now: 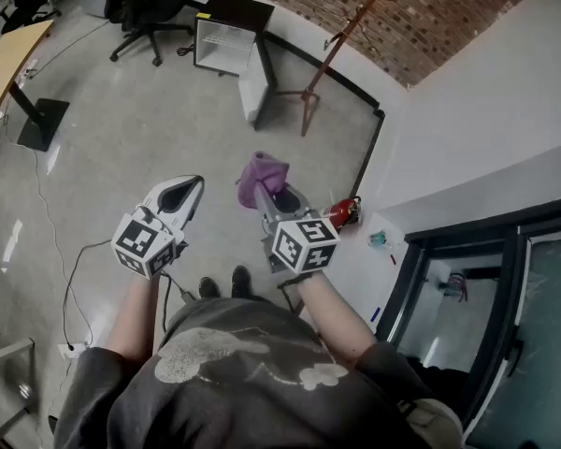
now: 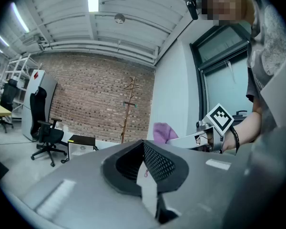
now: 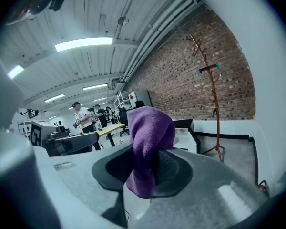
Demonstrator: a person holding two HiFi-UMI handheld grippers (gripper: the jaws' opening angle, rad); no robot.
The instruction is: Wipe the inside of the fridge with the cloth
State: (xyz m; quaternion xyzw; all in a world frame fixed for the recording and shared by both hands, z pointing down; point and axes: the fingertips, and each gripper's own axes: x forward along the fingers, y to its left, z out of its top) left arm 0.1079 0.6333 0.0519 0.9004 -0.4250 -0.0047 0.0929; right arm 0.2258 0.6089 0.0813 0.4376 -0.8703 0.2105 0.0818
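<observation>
- Crumpled purple cloth (image 3: 148, 149) is pinched between the jaws of the right gripper (image 1: 273, 197), held in the air above the grey floor (image 1: 122, 129)
- Left gripper (image 1: 189, 190) is just beside it, jaws pressed together on nothing
- Small white fridge (image 1: 226, 41), door open, stands well apart near the brick wall (image 1: 430, 17)

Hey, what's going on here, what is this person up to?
A person stands on an office floor with a gripper in each hand. The right gripper has its jaws shut on a purple cloth. The left gripper is shut and empty. A small fridge sits across the floor ahead with its door open, so no wiping has begun.
</observation>
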